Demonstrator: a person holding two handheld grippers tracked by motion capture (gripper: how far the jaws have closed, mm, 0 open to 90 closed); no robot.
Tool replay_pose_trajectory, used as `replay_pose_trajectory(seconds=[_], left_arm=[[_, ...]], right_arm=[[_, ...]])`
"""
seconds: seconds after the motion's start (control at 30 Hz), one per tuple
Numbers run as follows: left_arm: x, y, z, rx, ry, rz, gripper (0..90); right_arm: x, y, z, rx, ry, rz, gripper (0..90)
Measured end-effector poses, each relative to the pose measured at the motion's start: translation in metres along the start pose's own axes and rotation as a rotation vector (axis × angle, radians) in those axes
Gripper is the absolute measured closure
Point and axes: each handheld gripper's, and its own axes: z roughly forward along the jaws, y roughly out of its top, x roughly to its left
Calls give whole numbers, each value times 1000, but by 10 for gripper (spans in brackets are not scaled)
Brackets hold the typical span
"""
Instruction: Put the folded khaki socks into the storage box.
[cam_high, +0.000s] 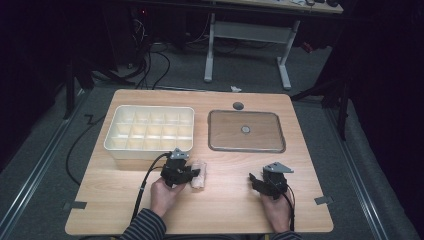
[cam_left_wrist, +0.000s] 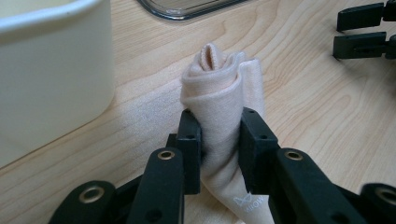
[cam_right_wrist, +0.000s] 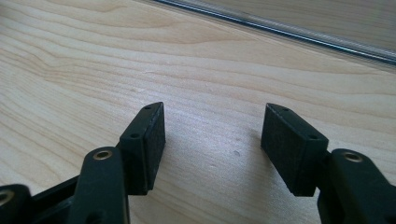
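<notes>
- Nearest the high camera, two forearms come in over the near edge of the tabletop (cam_high: 225, 210), each hand holding a gripper.
- Largest on the wood is the white compartment tray (cam_high: 150, 131) at the far left, its cells bare as far as can be seen; just beside it, toward the far right, lies a clear flat lid (cam_high: 246, 131).
- Next in size, the rolled cloth (cam_left_wrist: 219, 93) lies near the tray's near right corner, resting on the wood, pale pink and coiled like a sock.
- Left gripper (cam_left_wrist: 220, 140) clamps that roll, both black pads pressed into the fabric and squeezing it narrow.
- Right gripper (cam_right_wrist: 212, 135) rests apart near the near right part of the tabletop, jaws spread wide with bare wood between them.
- Judged from this, the grasp is made and the step in hand is picking up the roll.
- Likely next move: lift clear of the tray wall, carry over a cell, lower and release; the grip must hold so the coil does not unroll.
</notes>
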Motion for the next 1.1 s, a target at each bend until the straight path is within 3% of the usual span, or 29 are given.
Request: replay_pose_trajectory(seconds=[1.1], left_arm=[[6, -6, -28, -34, -22, -14, 729]], right_arm=[[0, 0, 0, 0, 0, -2, 399]])
